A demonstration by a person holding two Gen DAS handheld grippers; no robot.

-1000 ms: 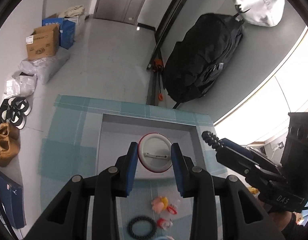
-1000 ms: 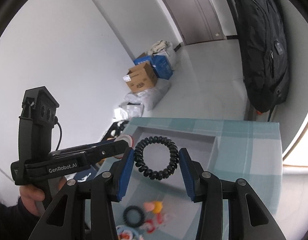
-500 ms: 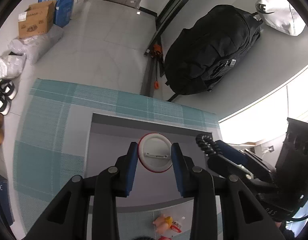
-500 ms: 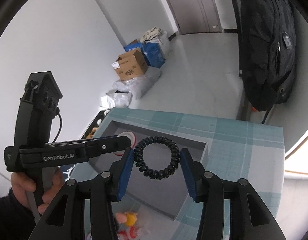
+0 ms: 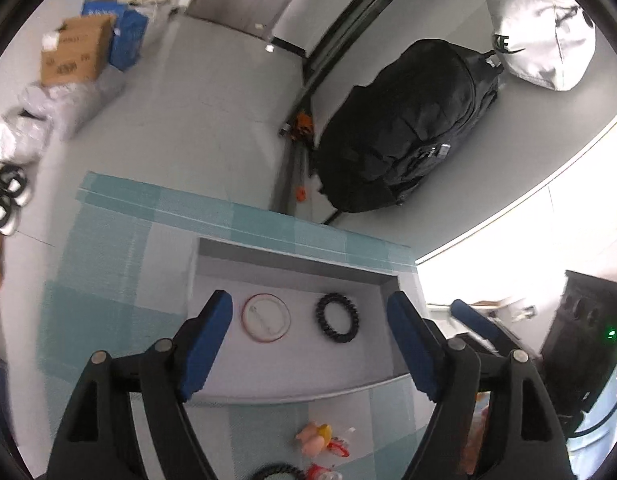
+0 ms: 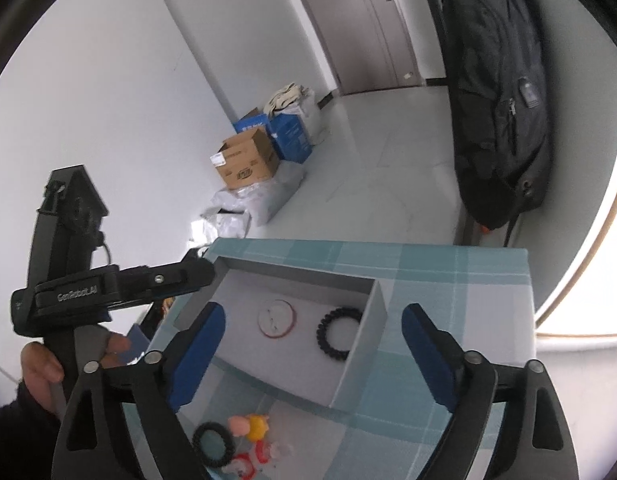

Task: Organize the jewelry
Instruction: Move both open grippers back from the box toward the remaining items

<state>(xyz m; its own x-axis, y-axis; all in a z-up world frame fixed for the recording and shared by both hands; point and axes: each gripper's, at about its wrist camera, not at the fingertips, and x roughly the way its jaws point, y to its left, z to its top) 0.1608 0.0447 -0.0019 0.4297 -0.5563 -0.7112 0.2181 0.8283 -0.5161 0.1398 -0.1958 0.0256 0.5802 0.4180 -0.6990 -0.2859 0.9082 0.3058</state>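
A grey open box (image 5: 292, 264) (image 6: 360, 340) sits on the teal checked tablecloth. Inside it lie a round white badge with a red rim (image 5: 265, 318) (image 6: 277, 317) and a black spiral hair tie (image 5: 337, 318) (image 6: 339, 331), side by side and apart. My left gripper (image 5: 310, 340) is open and empty above the box's near side. My right gripper (image 6: 312, 356) is open and empty above the box. The left gripper also shows in the right wrist view (image 6: 108, 284), at the box's left.
On the cloth near the box's front lie another black hair tie (image 6: 213, 444), a pink and yellow figure (image 6: 250, 426) (image 5: 314, 436) and small red-and-white pieces (image 6: 248, 464). A black backpack (image 5: 404, 132) and cardboard boxes (image 6: 248, 164) stand on the floor beyond the table.
Both grippers have opened. The badge left the left gripper and the spiral hair tie left the right gripper; both now lie in the box. Both grippers have pulled back.
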